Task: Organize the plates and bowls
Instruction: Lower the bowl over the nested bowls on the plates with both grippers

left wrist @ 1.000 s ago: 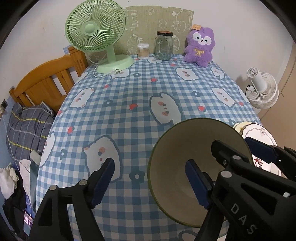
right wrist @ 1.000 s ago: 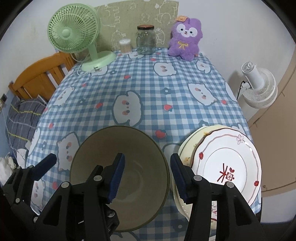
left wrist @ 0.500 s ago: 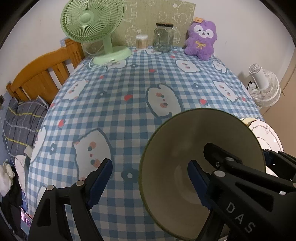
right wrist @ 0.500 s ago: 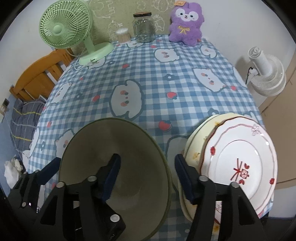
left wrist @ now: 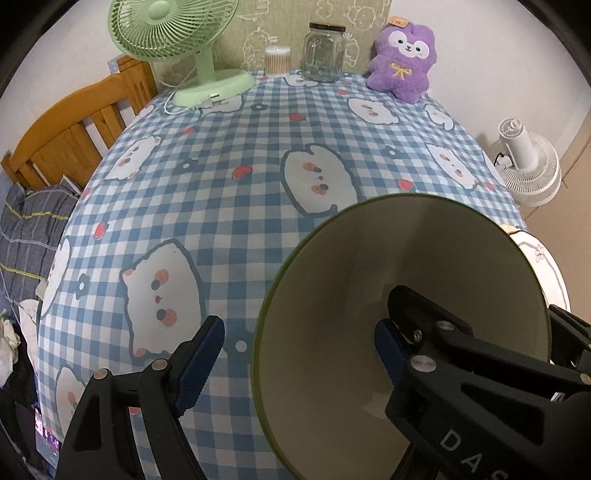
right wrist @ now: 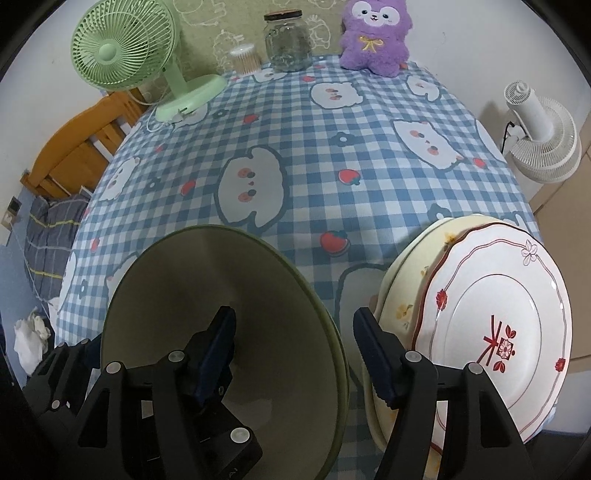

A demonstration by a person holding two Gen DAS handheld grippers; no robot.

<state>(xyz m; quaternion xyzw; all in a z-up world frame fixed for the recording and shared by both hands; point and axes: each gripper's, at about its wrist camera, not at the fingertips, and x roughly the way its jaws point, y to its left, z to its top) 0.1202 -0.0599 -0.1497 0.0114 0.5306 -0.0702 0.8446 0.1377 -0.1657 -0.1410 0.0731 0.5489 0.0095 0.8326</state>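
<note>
A big bowl, cream inside with a green rim, sits on the checked tablecloth near the front edge. My left gripper straddles its left wall, one finger outside and one inside, open, with neither pad touching. My right gripper straddles the same bowl's right wall. Its jaws are opening and the pads stand off the wall. A second rim edge shows under the bowl on that side. Right of the bowl lies a stack of plates: a white plate with red flowers on a cream plate.
At the table's far end stand a green fan, a cotton-swab tub, a glass jar and a purple plush toy. A wooden bed frame is on the left. A white fan is on the right.
Both grippers have sunk lower around the bowl, which now looks larger in both views. The right gripper's jaws have spread wider apart.
</note>
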